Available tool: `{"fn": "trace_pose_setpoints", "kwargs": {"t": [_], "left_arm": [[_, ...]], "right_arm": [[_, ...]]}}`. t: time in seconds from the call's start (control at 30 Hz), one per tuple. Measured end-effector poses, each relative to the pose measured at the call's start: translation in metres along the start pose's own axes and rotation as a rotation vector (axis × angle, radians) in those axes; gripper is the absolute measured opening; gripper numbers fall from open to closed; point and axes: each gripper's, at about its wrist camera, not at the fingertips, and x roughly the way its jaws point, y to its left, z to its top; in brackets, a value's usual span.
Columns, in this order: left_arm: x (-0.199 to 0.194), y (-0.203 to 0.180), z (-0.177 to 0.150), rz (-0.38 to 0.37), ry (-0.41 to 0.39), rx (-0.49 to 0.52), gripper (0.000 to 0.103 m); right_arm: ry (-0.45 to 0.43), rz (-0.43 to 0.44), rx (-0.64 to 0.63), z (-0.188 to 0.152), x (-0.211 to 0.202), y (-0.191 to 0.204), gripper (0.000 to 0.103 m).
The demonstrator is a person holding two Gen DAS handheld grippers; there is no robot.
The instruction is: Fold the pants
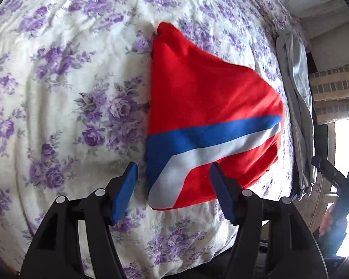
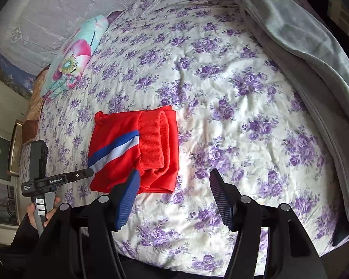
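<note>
Left claw (image 1: 174, 183) wide, right claw (image 2: 174, 186) wide; pants (image 2: 137, 148) apparently folded, on bedspread (image 2: 232, 116).

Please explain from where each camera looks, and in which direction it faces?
Left wrist: sits on the left gripper, looking down at the red pants close up; its open fingers show.
Right wrist: sits on the right gripper, facing across the bed; its open fingers show.
Both share the folded pants and floral cover.
</note>
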Motion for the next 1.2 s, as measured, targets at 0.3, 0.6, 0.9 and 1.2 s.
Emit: {"fn": "trace_pose_setpoints", "kwargs": {"t": [0.3, 0.6, 0.9, 1.2], "left_arm": [[0.024, -0.004, 0.042, -0.094, 0.023, -0.001, 0.076], [0.007, -0.017, 0.028, -0.105, -0.039, 0.063, 0.053], [0.011, -0.007, 0.031, -0.131, -0.019, 0.037, 0.053], [0.023, -0.003, 0.035, -0.115, 0.026, -0.021, 0.058]], "right_arm": [[0.018, 0.03, 0.032, -0.004, -0.008, -0.005, 0.071], [0.135, 0.121, 0.013, 0.024, 0.082, 0.012, 0.087], [0.278, 0.16, 0.046, 0.031, 0.129, 0.009, 0.087], [0.253, 0.25, 0.041, 0.033, 0.156, 0.018, 0.076]]}}
